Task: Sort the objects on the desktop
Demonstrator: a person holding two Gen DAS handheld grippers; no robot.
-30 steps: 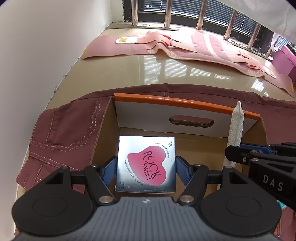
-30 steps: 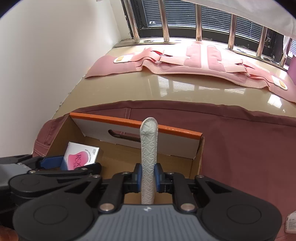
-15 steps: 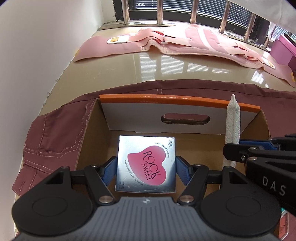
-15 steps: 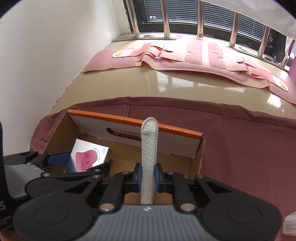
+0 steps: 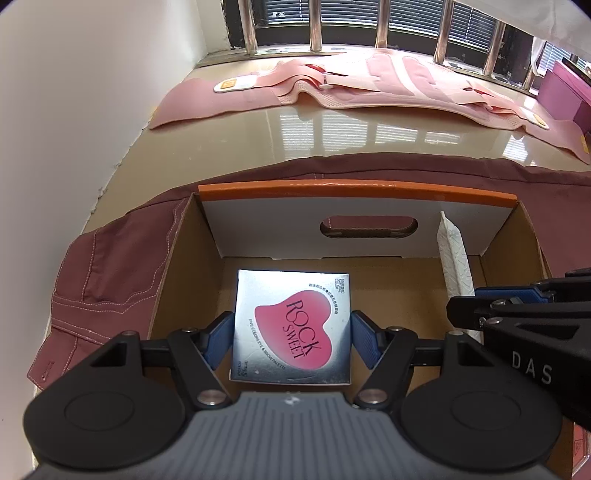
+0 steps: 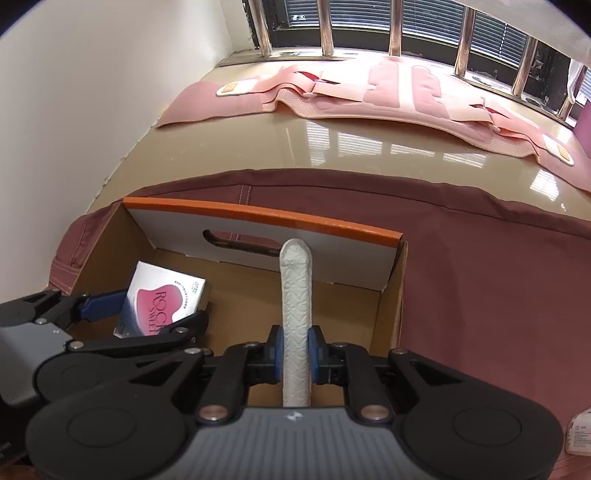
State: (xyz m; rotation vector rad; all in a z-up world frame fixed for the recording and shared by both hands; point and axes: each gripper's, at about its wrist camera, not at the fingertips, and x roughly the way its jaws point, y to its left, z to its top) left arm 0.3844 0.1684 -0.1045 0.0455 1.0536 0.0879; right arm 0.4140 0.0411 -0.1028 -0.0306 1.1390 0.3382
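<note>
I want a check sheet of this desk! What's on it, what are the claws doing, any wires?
Surface: glossy tan desk, partly under a maroon cloth.
Job's things: silver Rock Sweet box and white embossed packet, both over the open cardboard box.
Clutter: pink fabric belt; labelled white item at the edge.
Claws: left claw grips the silver box; right claw pinches the packet.
Cables: nothing seen.
Surroundings: white wall, barred window.

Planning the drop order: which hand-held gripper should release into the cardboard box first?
Probably left: the left hand-held gripper holds the silver palette box low inside the cardboard box.
</note>
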